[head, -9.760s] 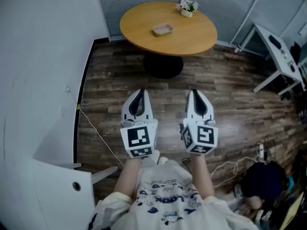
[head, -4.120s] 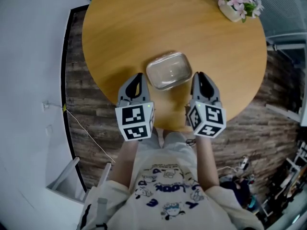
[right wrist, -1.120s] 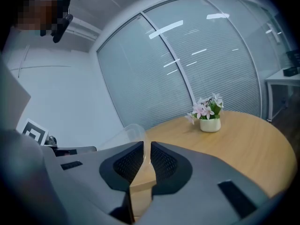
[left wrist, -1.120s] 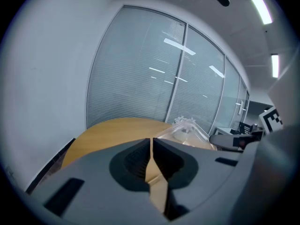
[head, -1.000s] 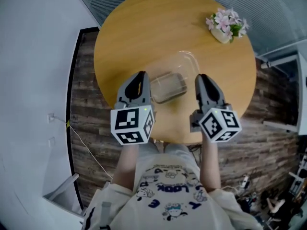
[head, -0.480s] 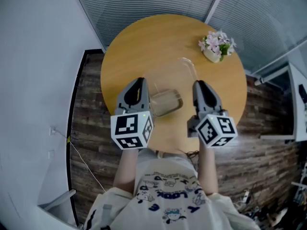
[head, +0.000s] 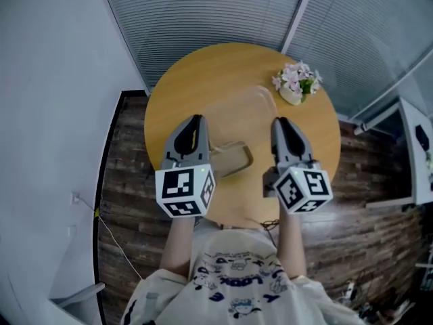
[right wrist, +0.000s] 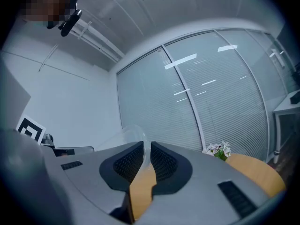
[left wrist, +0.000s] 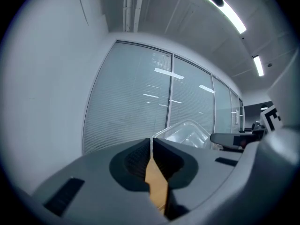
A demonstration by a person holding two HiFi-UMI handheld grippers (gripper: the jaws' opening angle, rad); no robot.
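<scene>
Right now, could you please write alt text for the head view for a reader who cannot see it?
Seen from above, a person's left gripper and right gripper each hold an edge of a clear plastic container between them, over a round wooden table. A pot of pink flowers stands at the table's far right, with window blinds behind.

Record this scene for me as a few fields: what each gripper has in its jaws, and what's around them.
left gripper: jaws shut on a thin edge of the clear plastic container
right gripper: jaws shut on another clear edge of that container
container position: between the two grippers, over the round wooden table
flower pot: on the table's far right side
floor: dark wood planks
</scene>
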